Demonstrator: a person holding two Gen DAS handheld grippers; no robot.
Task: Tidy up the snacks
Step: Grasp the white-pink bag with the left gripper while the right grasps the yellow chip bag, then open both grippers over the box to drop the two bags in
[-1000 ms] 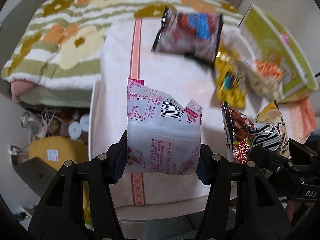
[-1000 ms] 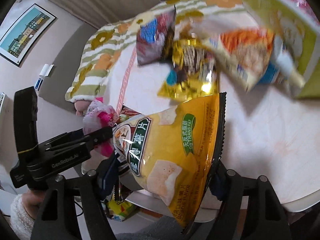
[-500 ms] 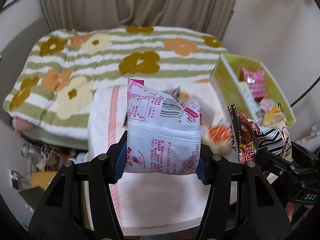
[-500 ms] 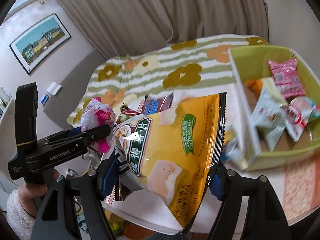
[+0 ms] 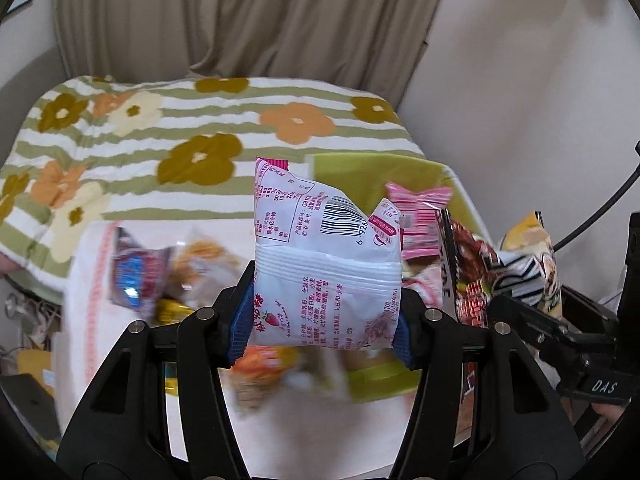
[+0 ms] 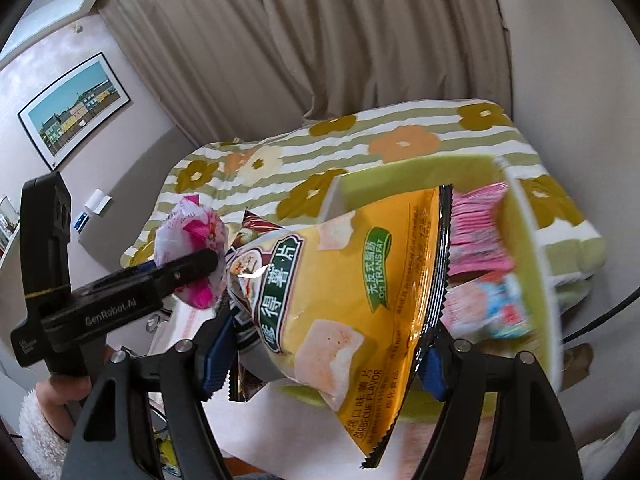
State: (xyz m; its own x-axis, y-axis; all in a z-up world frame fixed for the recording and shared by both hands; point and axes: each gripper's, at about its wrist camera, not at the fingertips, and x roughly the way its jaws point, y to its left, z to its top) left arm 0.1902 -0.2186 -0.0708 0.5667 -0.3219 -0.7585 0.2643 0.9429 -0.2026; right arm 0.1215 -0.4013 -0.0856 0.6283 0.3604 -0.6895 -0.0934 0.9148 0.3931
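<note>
My left gripper is clenched on a white snack packet with pink print and a barcode; its blue pads press the packet's two sides and hold it in the air above the table. My right gripper grasps a yellow chip bag with green label and a picture of chips, and a dark brown packet is squeezed behind it between the same pads. The table has a pale cover with an orange patterned stripe, and several blurred snacks lie on it. Behind it is a bed with a green-striped flower blanket, then beige curtains and a framed picture on the wall. A green box stands on the table, just under the chip bag, and holds pink packets and other snacks.
</note>
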